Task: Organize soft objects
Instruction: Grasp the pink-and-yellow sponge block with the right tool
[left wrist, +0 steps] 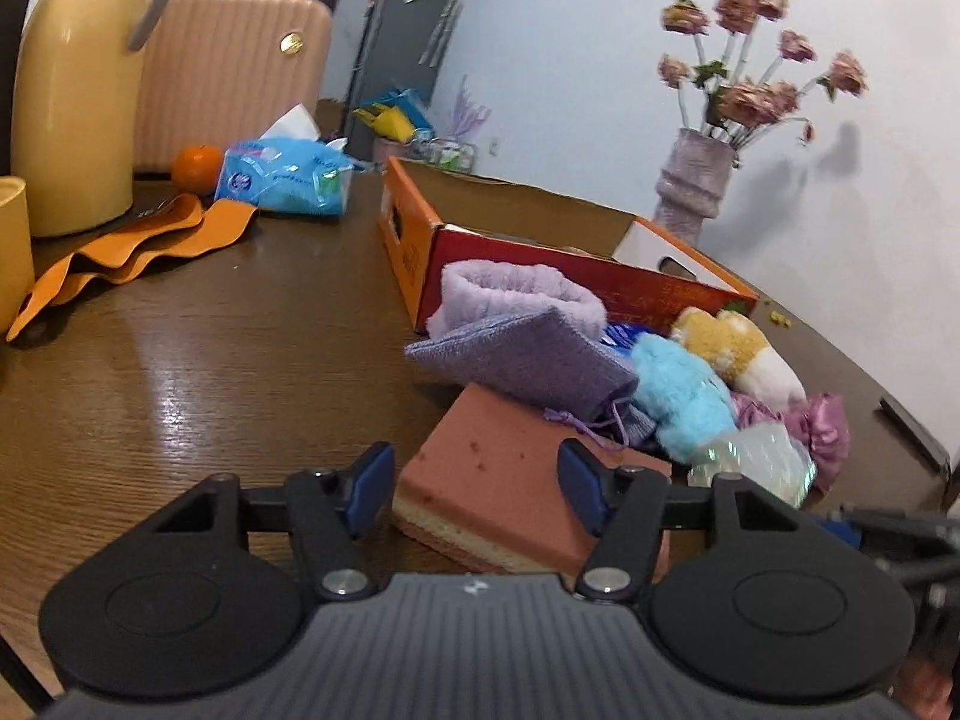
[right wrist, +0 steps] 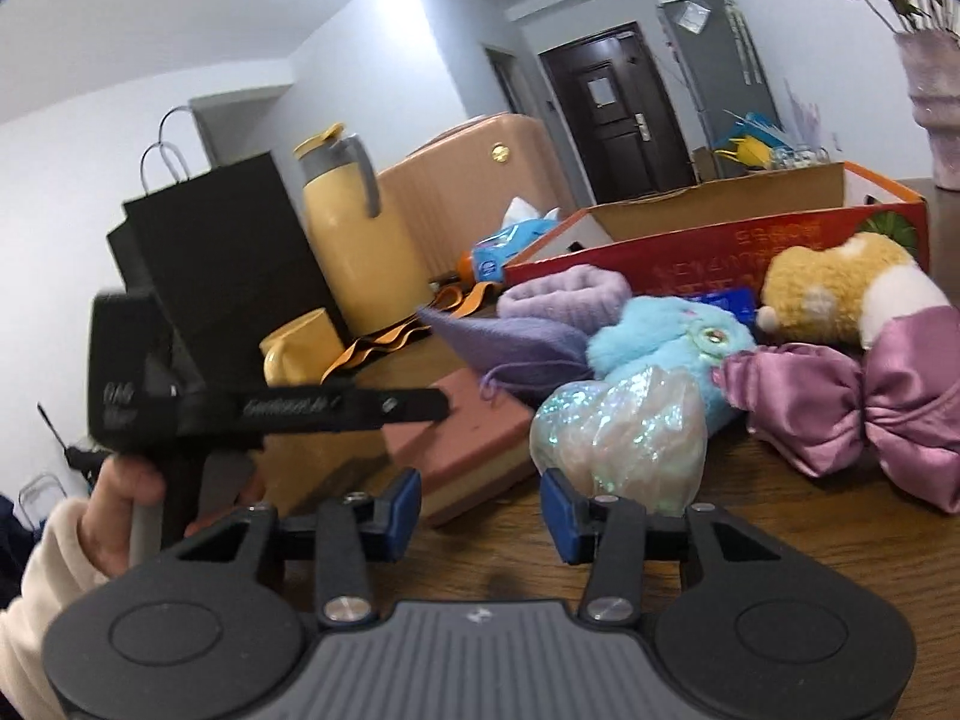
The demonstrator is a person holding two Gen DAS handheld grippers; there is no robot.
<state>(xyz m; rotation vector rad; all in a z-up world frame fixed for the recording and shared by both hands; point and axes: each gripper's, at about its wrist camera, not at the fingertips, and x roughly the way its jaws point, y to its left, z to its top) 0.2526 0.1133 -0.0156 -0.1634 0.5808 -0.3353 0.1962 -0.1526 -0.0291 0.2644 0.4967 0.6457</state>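
Observation:
A heap of soft things lies on the brown table in front of an open orange cardboard box [left wrist: 420,252]: a pink sponge [left wrist: 504,492], a purple knit pouch [left wrist: 528,360], a lilac fluffy band [left wrist: 516,288], a blue plush [left wrist: 678,396], a yellow-white plush [left wrist: 738,348], a pink satin bow [right wrist: 864,396] and an iridescent pouch [right wrist: 624,438]. My left gripper [left wrist: 474,489] is open, its fingers on either side of the sponge's near end. My right gripper [right wrist: 480,510] is open and empty, just short of the iridescent pouch. The left gripper's body [right wrist: 180,396] shows in the right view.
A yellow jug [left wrist: 78,90], a yellow cup [left wrist: 12,246], an orange cloth [left wrist: 138,252], an orange fruit [left wrist: 197,167], a blue tissue pack [left wrist: 288,174] and a pink suitcase [left wrist: 234,66] stand at the back left. A vase of flowers [left wrist: 690,186] stands behind the box. A black paper bag [right wrist: 222,264] stands at the left.

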